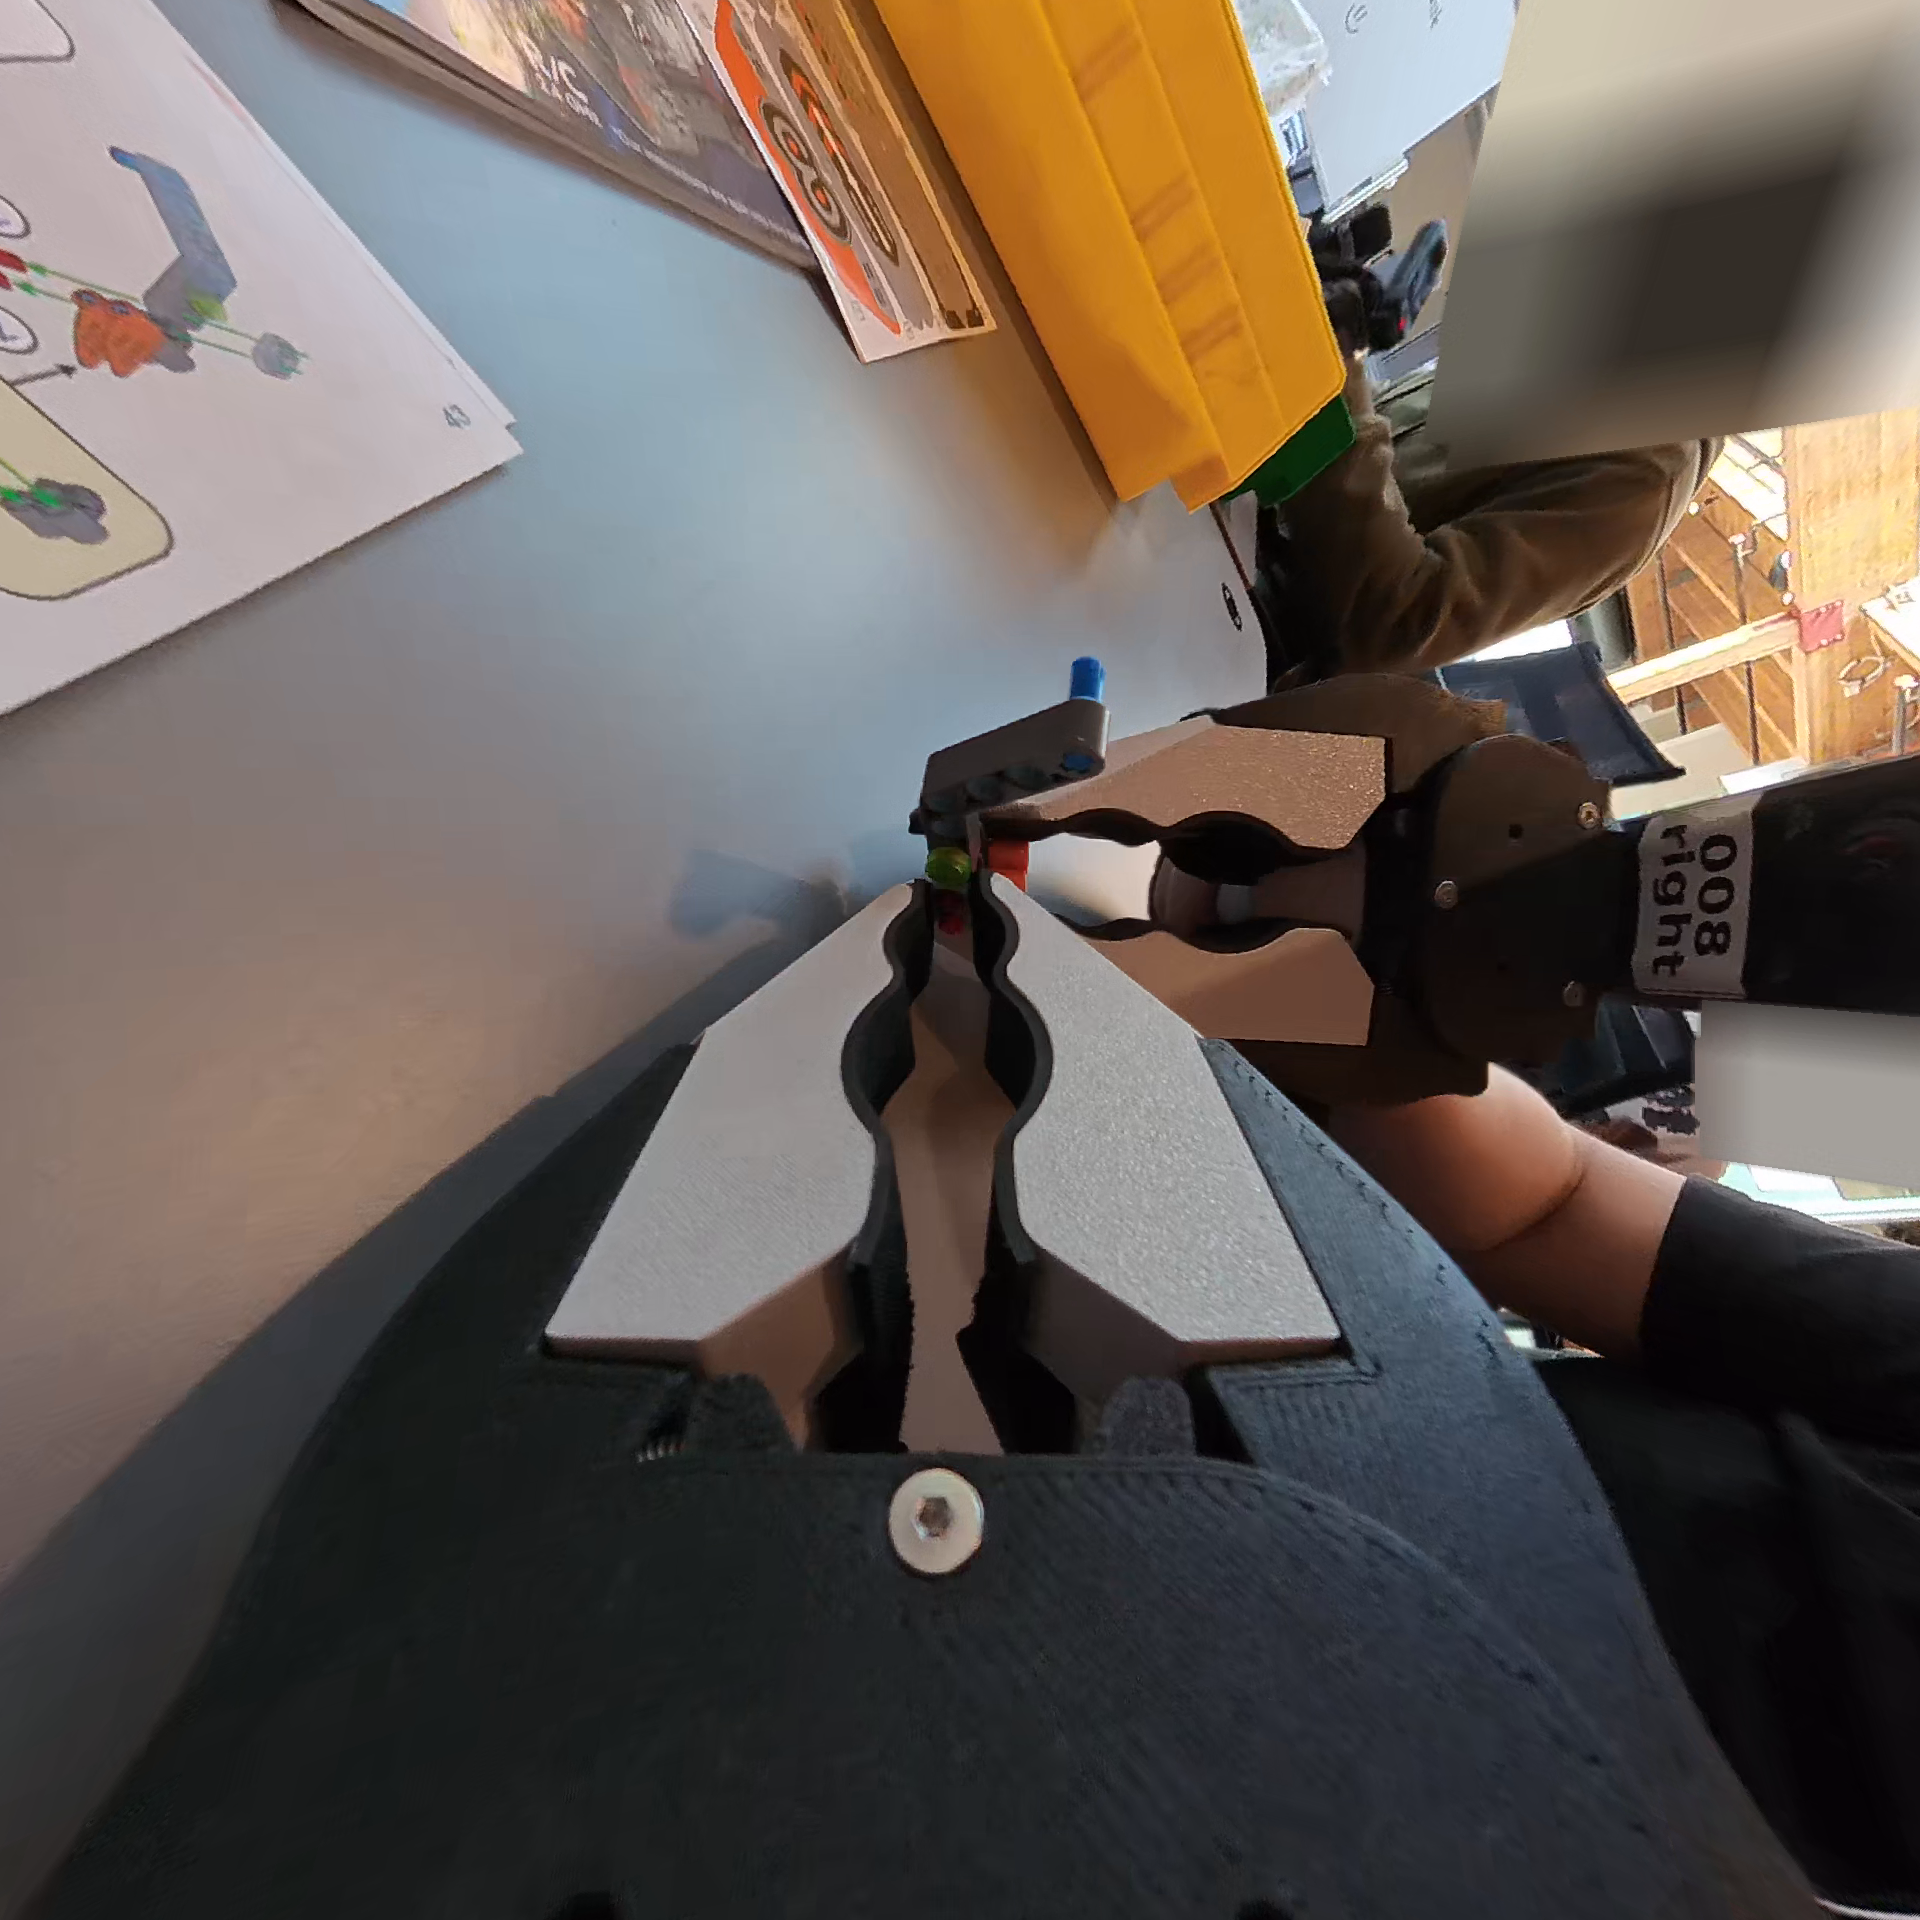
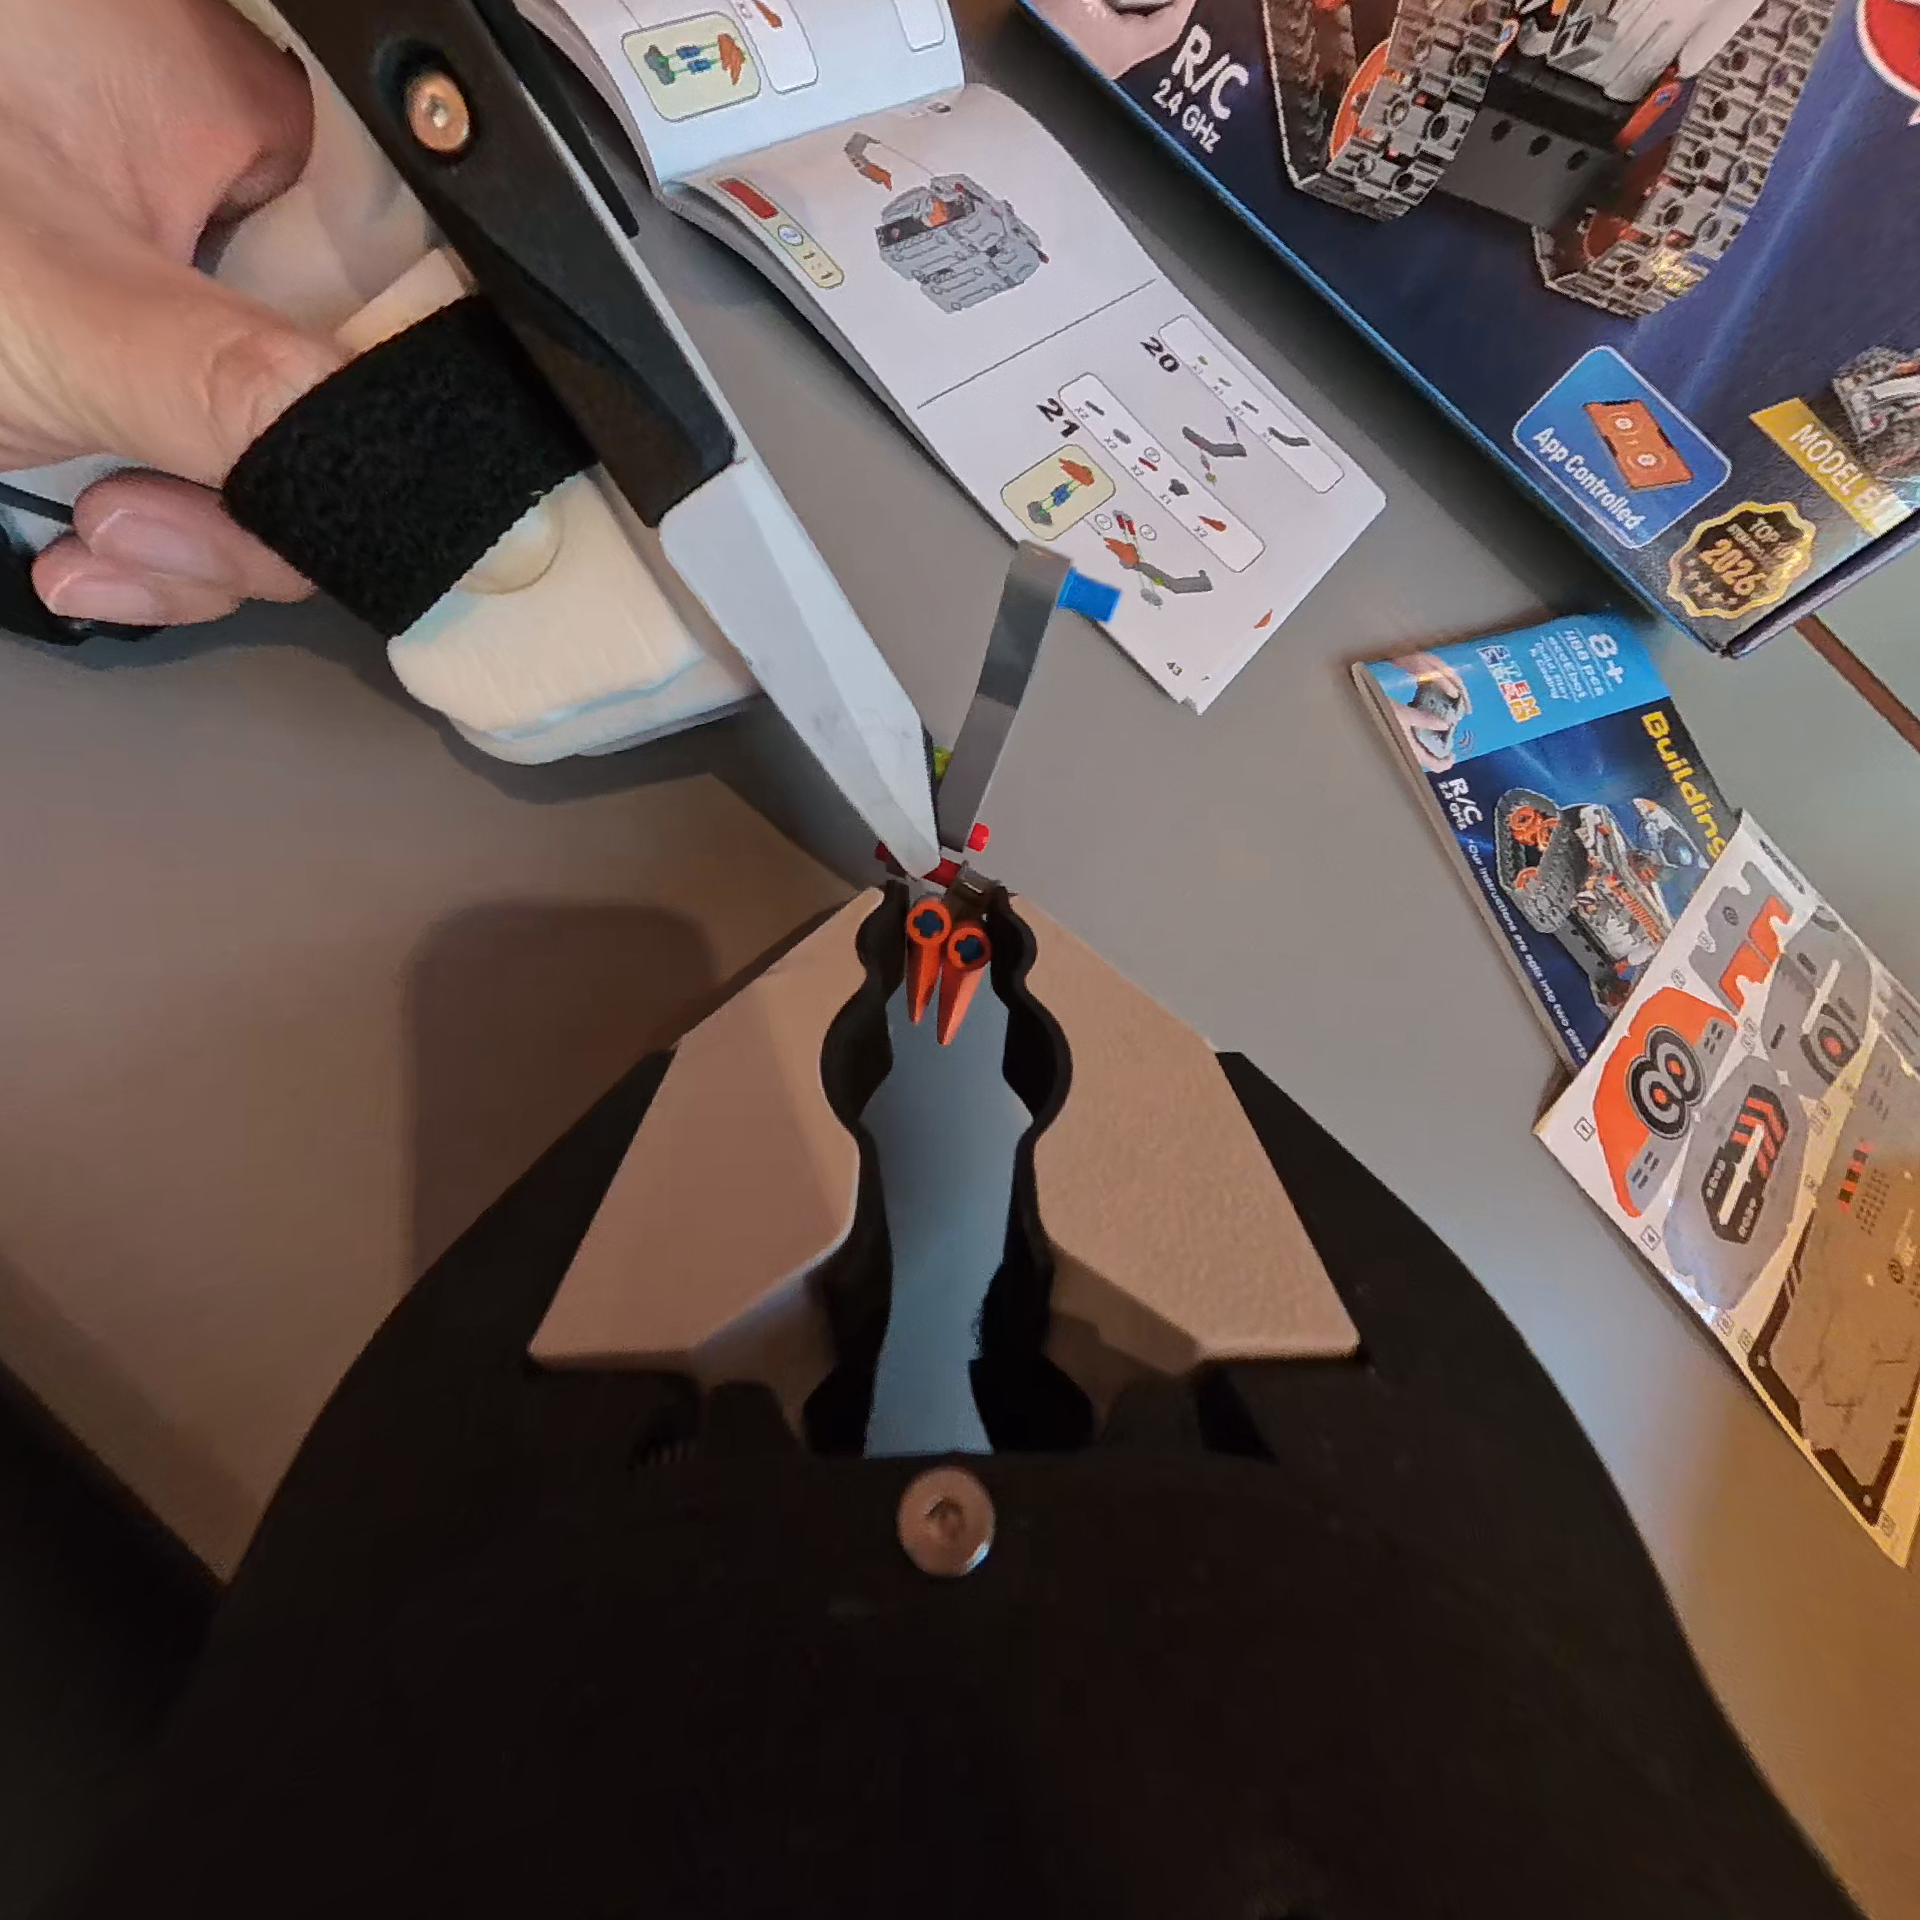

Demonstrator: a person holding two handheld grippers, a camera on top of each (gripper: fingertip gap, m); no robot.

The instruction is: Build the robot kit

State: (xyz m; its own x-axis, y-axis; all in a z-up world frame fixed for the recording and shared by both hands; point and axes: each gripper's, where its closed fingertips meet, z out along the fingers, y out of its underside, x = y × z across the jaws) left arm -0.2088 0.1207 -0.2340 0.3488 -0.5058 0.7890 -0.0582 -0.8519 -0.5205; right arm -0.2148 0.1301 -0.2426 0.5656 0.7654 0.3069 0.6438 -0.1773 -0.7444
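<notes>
Grey toy-brick beam [image 2: 1003,691] with orange claws [image 2: 940,961] sits mid-frame, pinched by the nearly closed right gripper [image 2: 940,904]. Left gripper [image 1: 951,899], narrowed on its red pin [image 1: 948,916], meets it; any twist could pop the pin loose.

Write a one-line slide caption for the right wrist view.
Right tongs grip orange claw pieces on a grey beam, meeting left tongs.

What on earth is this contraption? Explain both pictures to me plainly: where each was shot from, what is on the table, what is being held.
Each picture comes from a camera on a hand-held two-finger gripper, looking along its fingers. The left gripper pinches a small red pin. The right gripper is shut on a small assembly: a grey toy beam with a blue pin and two orange claw pieces. On the grey table lie an open instruction booklet, a blue toy box, a leaflet, a sticker sheet and yellow bins.
</notes>
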